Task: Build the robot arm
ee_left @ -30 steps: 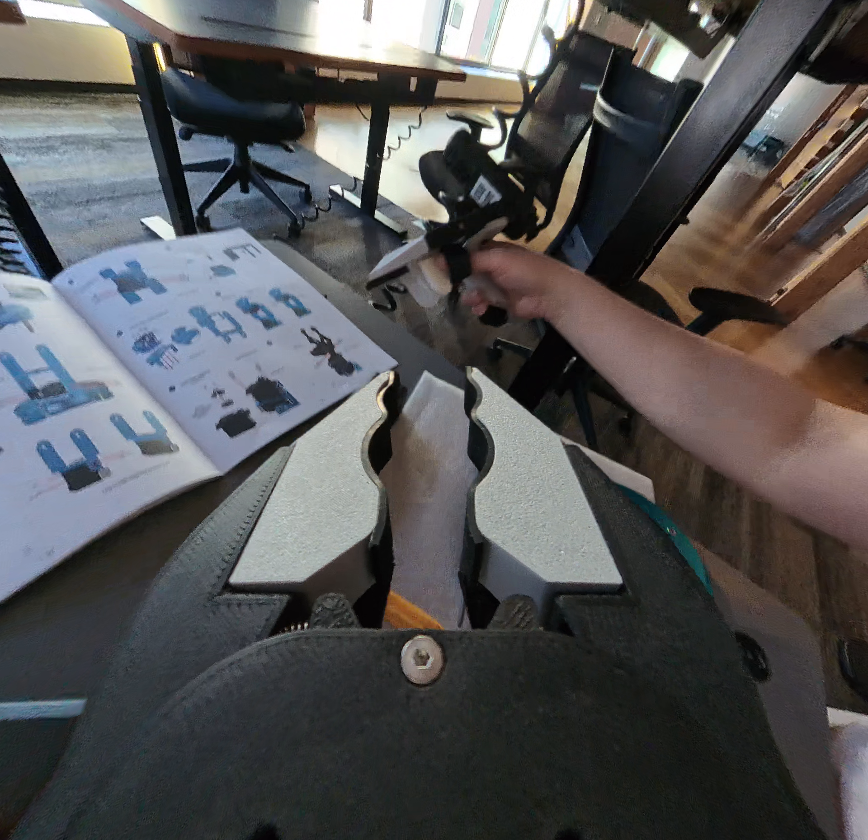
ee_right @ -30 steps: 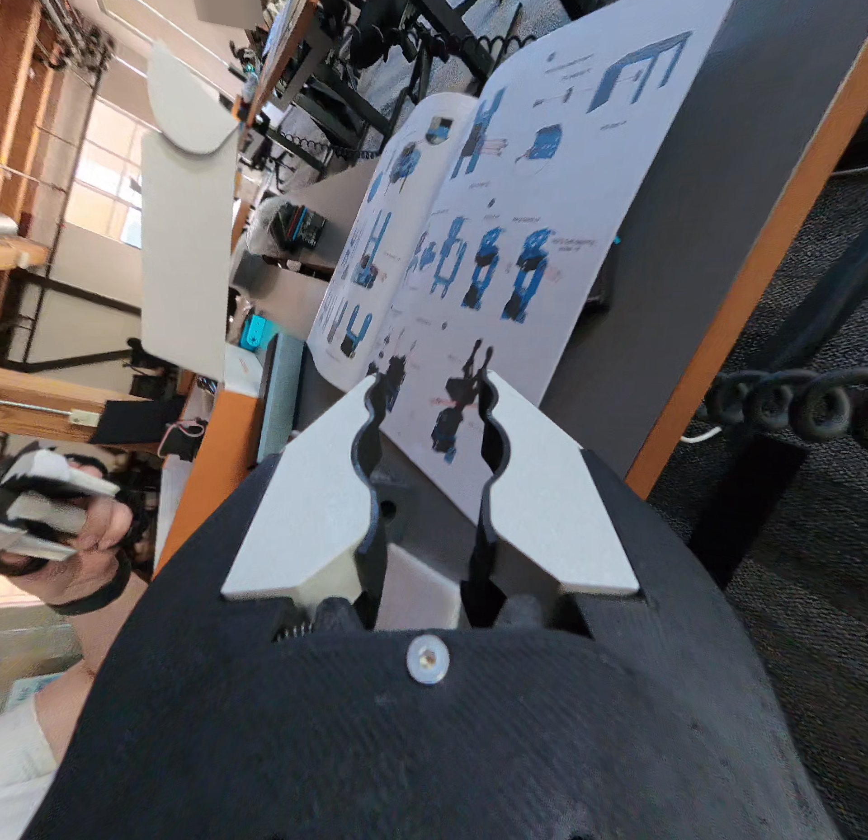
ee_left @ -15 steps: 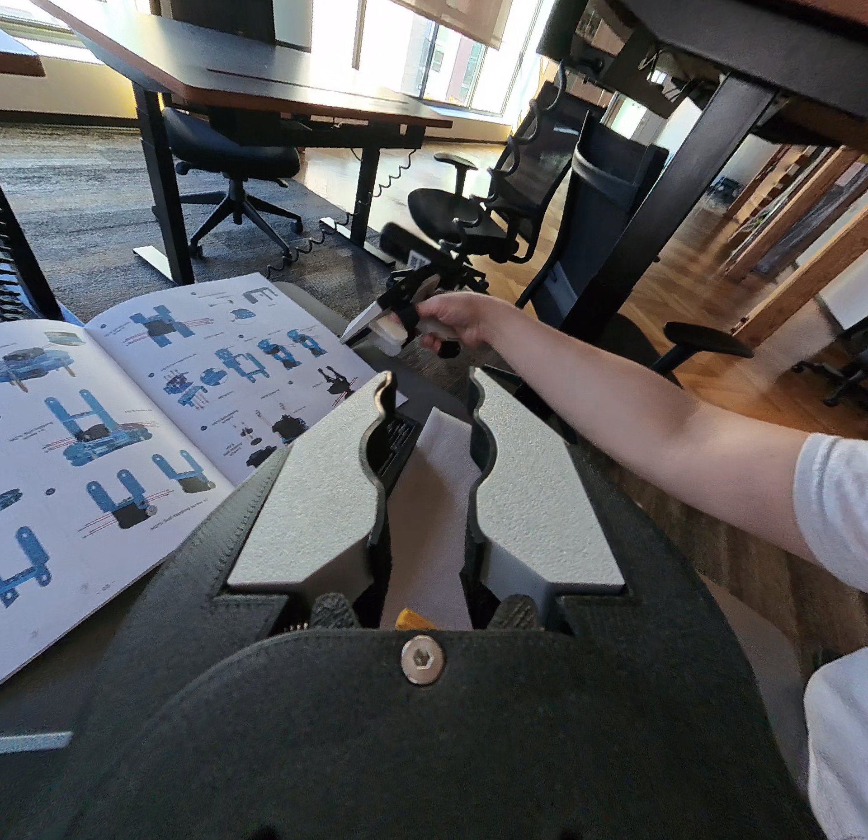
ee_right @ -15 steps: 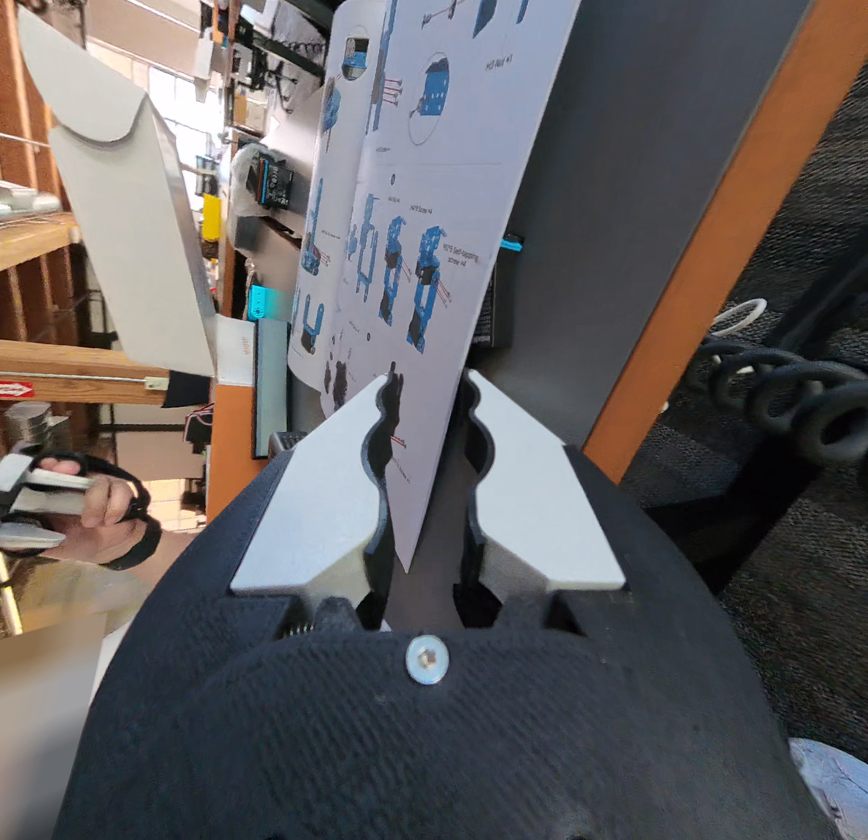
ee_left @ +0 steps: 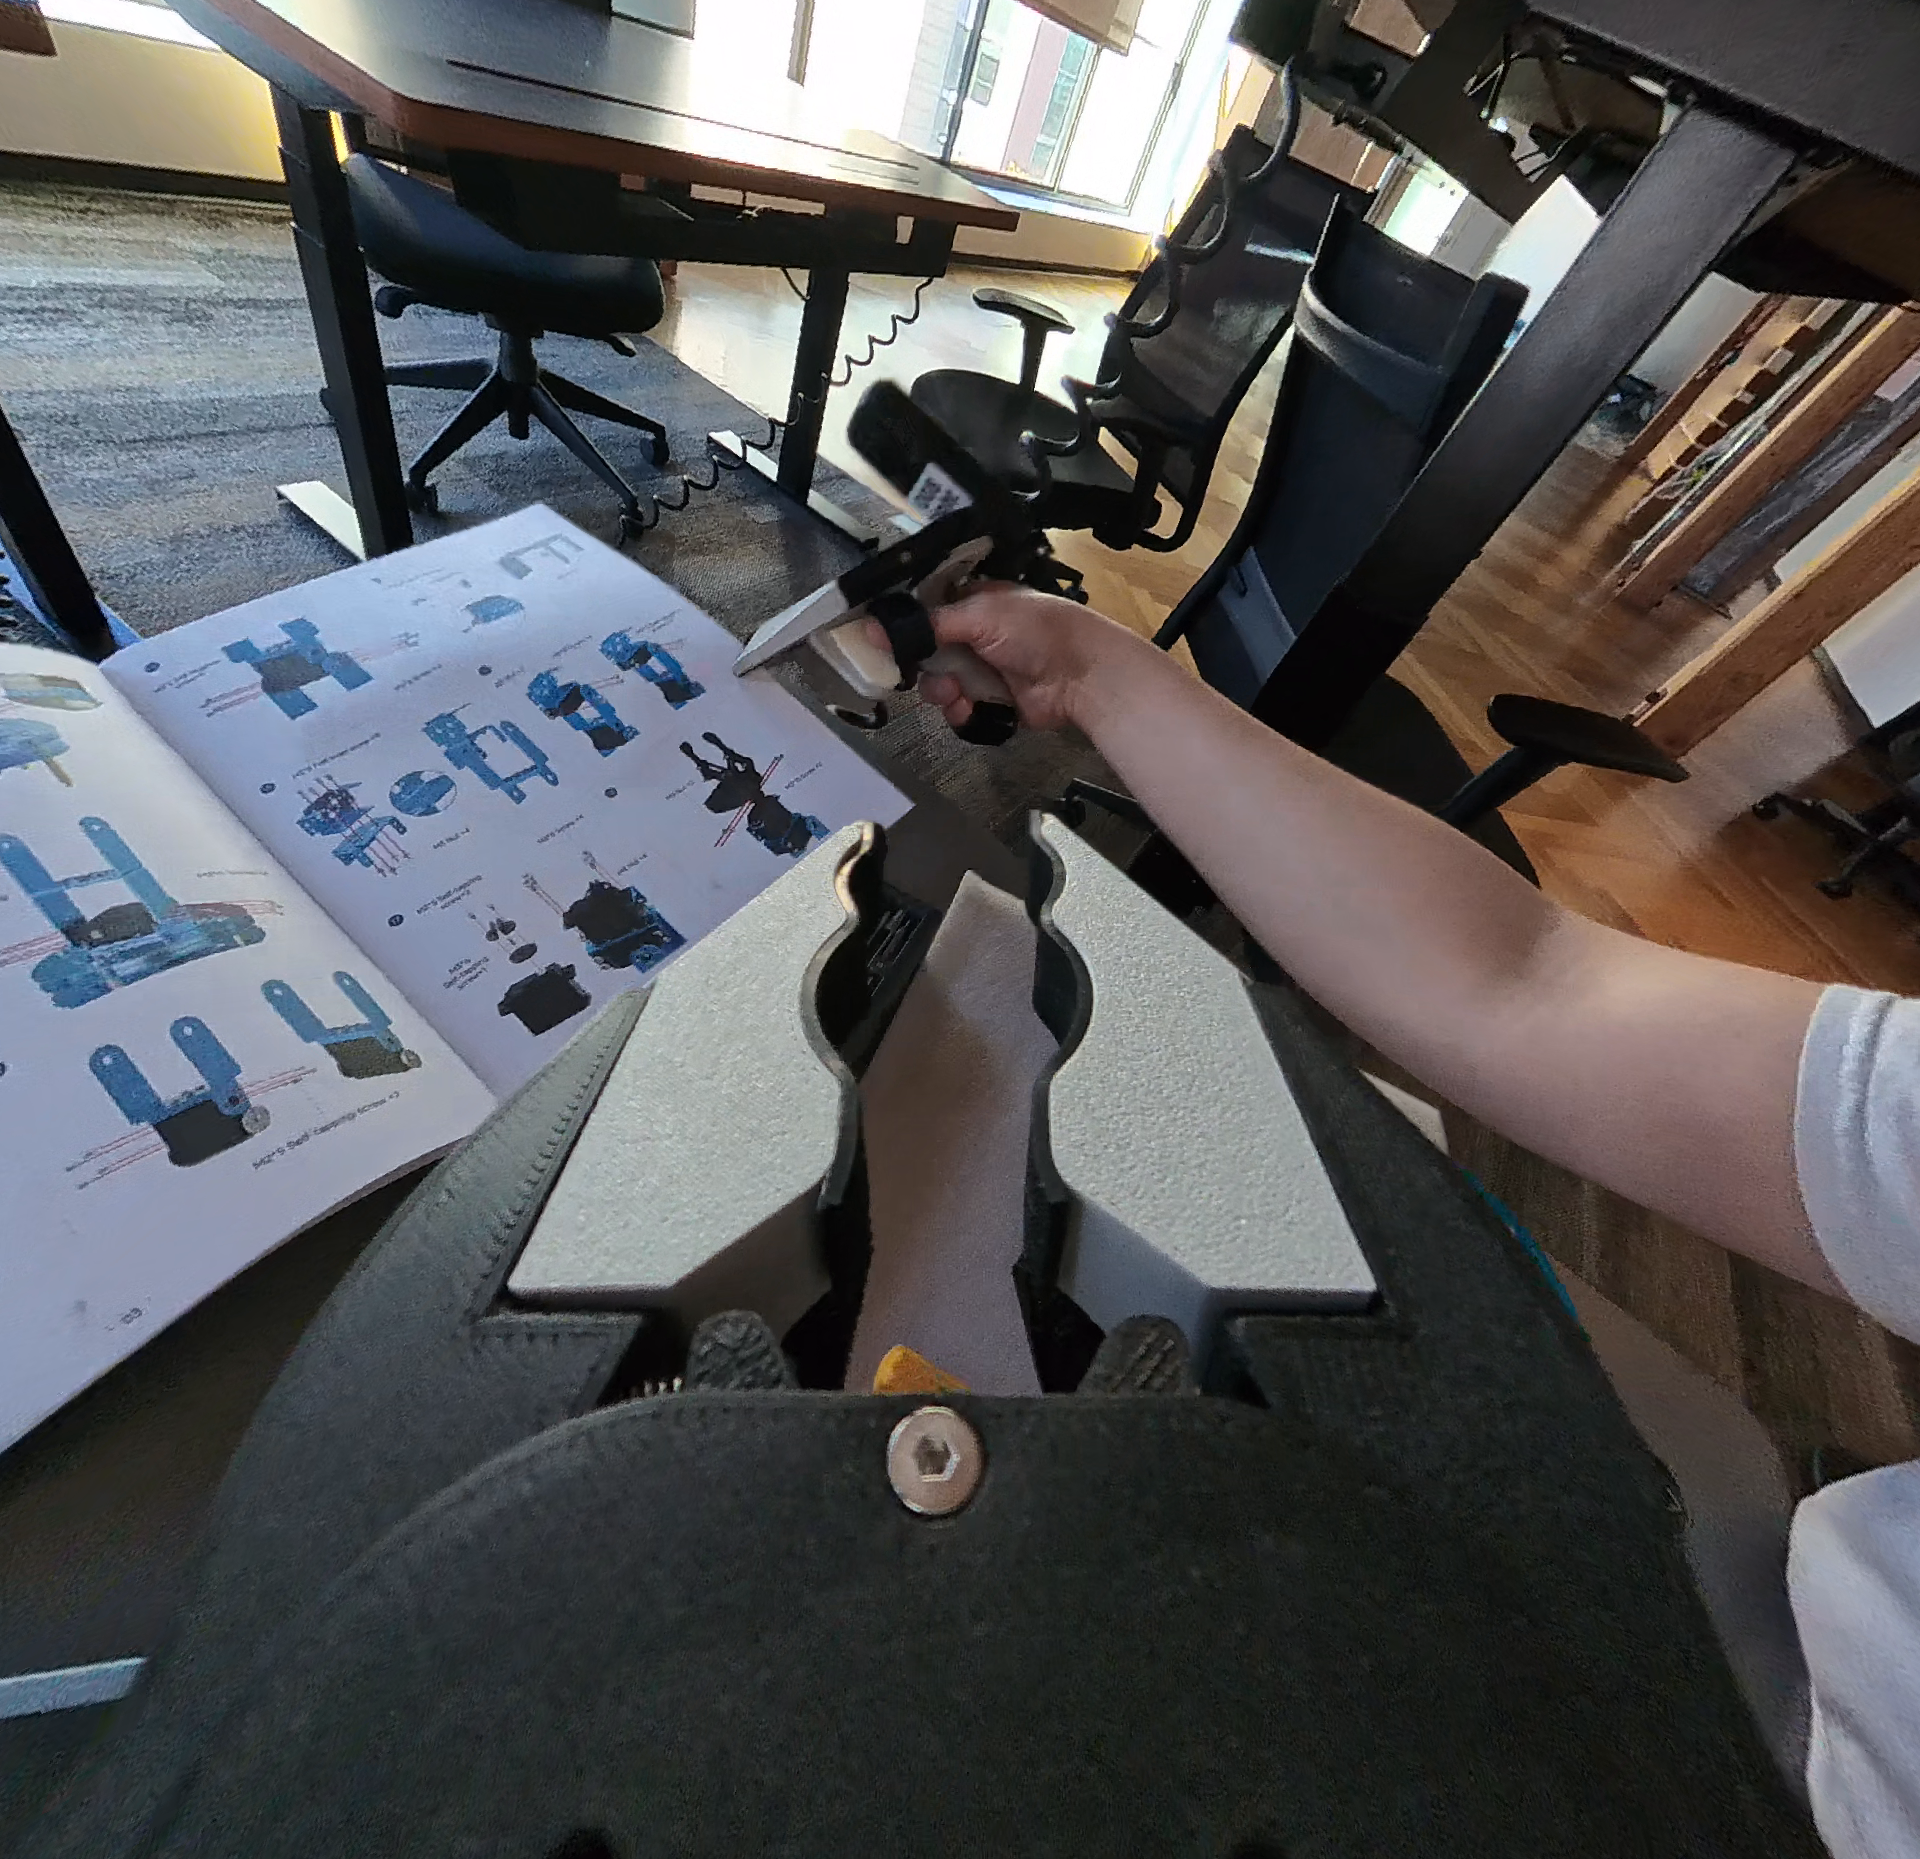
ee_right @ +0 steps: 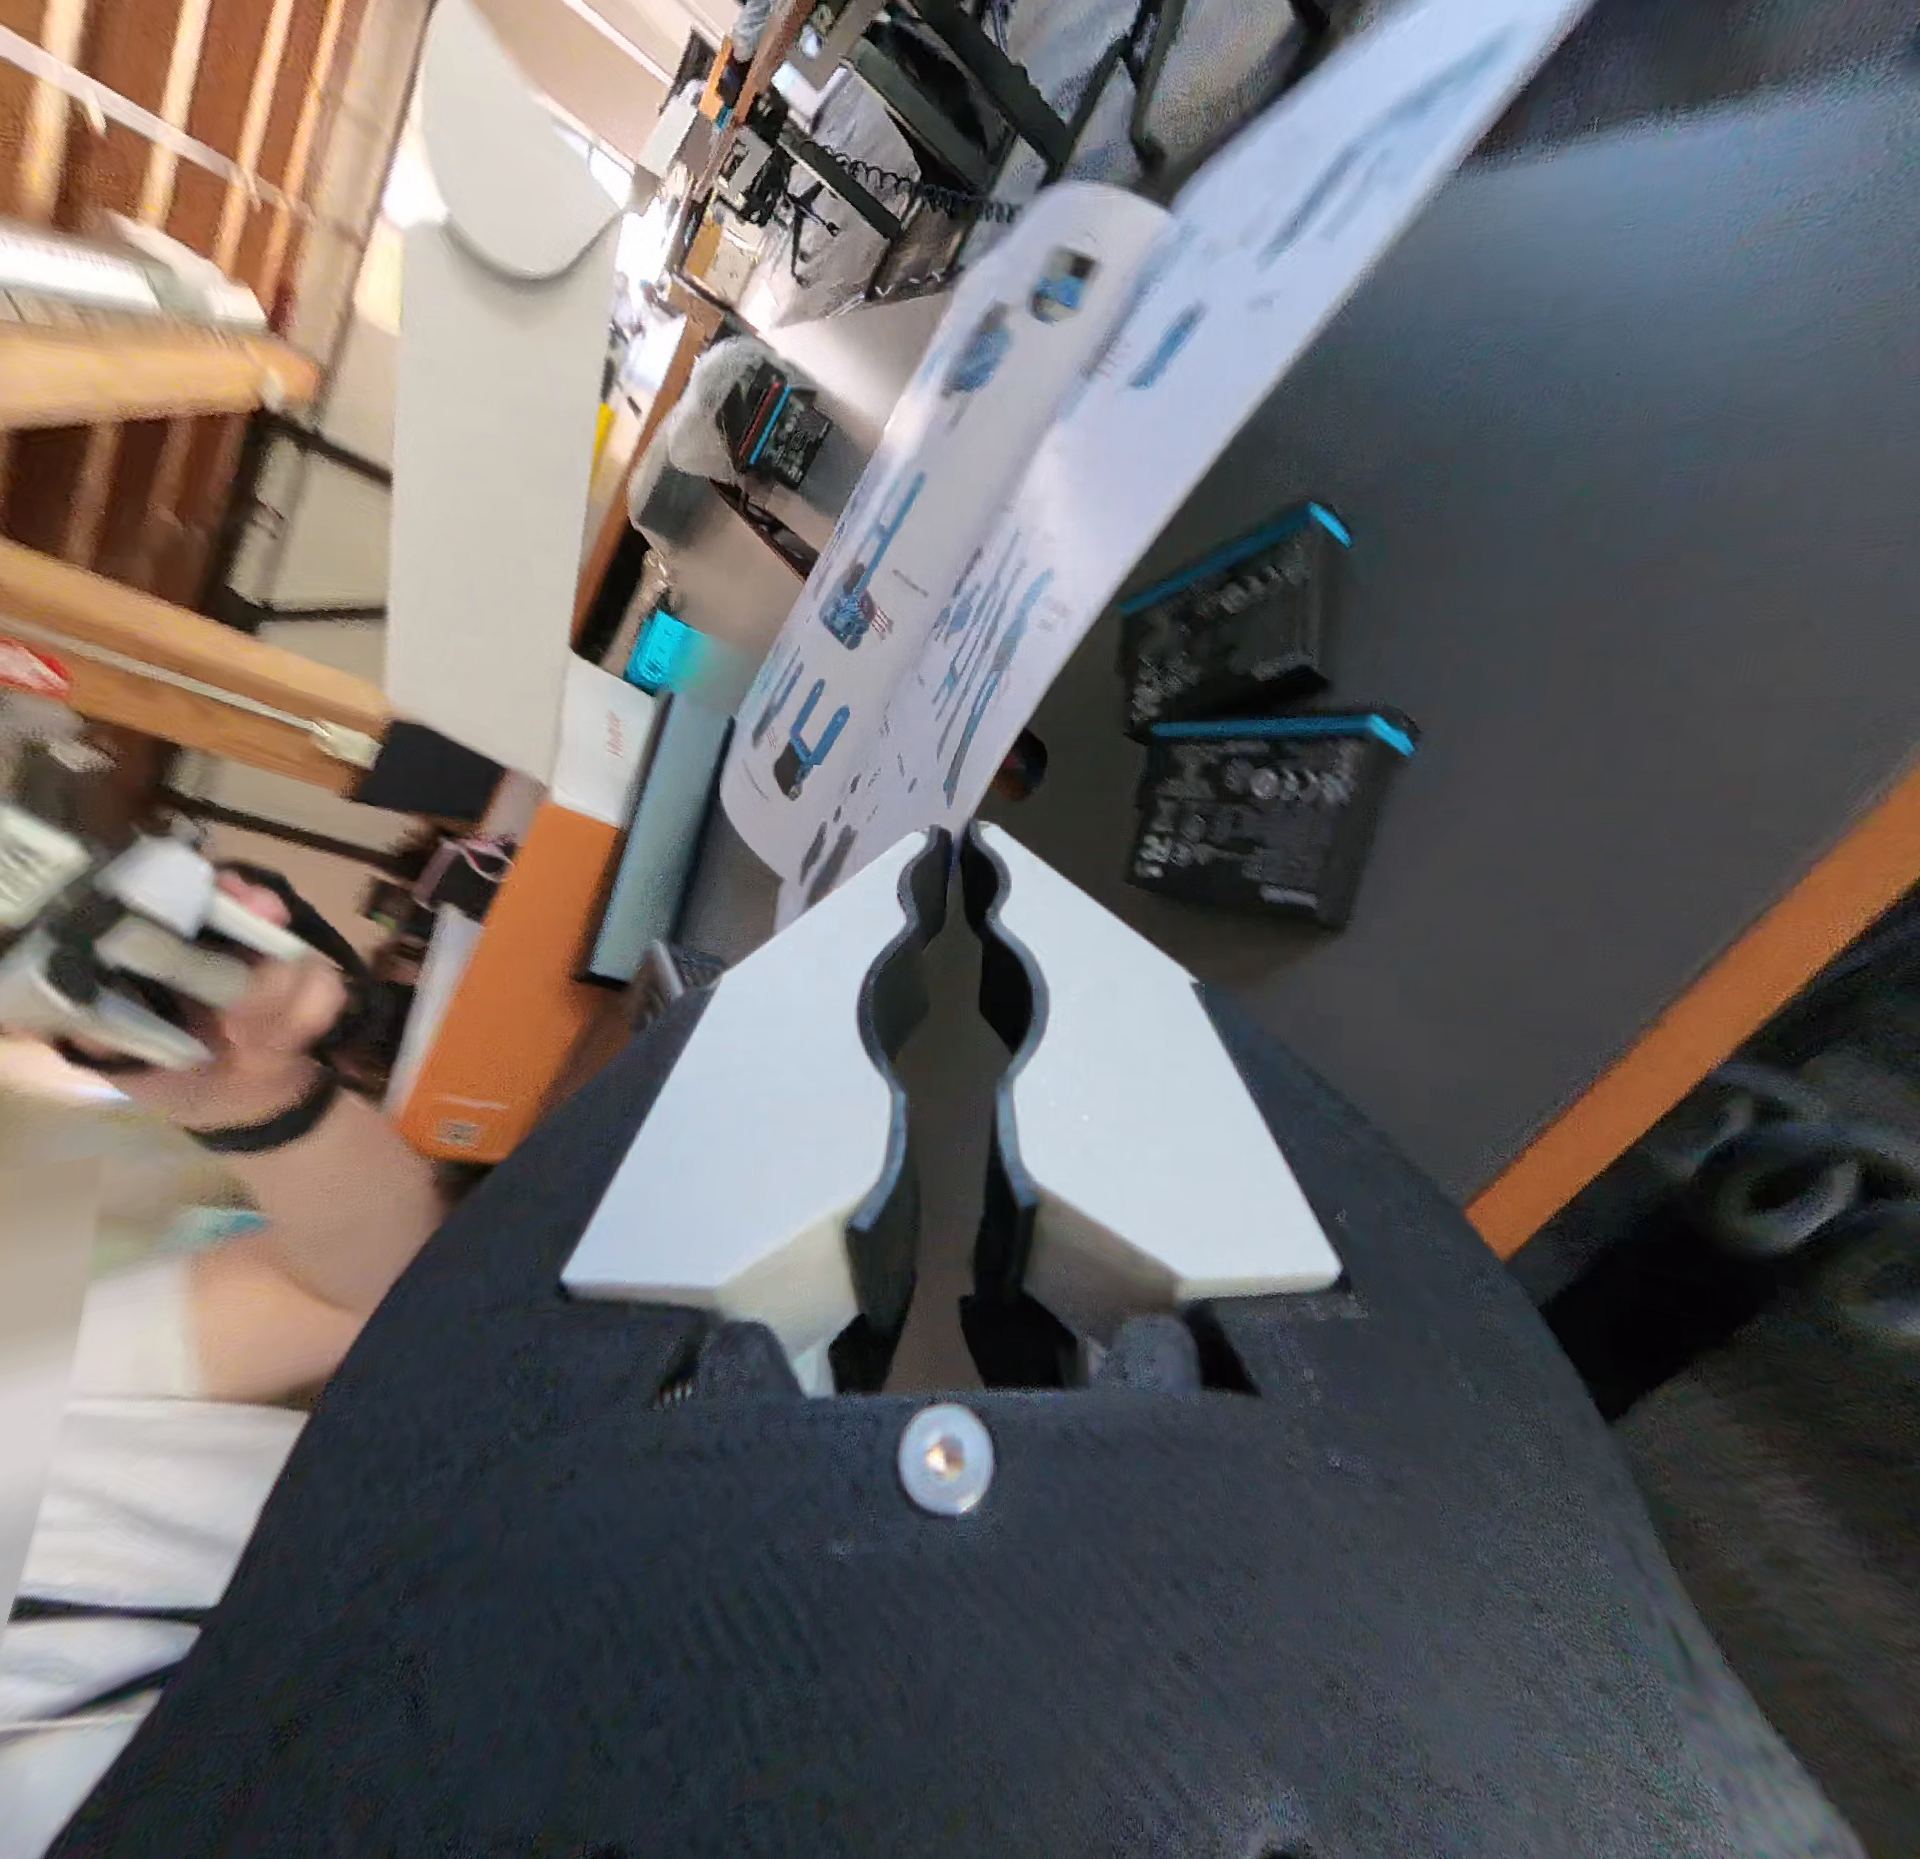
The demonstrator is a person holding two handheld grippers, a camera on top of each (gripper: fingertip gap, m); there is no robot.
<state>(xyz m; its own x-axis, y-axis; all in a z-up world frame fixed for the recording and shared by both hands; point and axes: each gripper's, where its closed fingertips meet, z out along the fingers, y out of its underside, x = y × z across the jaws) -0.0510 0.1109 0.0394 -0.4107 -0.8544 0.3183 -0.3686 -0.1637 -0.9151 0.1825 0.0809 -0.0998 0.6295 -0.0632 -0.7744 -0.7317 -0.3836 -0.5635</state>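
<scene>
Booklet, glossy white pages printed with blue and black part diagrams, lies open on the dark matte desk. Right gripper, with grainy pale fingers and scalloped black inner edges, pinches the lower corner of the right page, which curls upward. 2 flat black battery packs lie beneath the lifted page. Left gripper hovers with jaws parted above a white sheet, gripping nothing.

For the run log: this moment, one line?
left gripper open over white sheet | right gripper shut on white illustrated booklet page, raised | black blue-edged packs beside
</scene>
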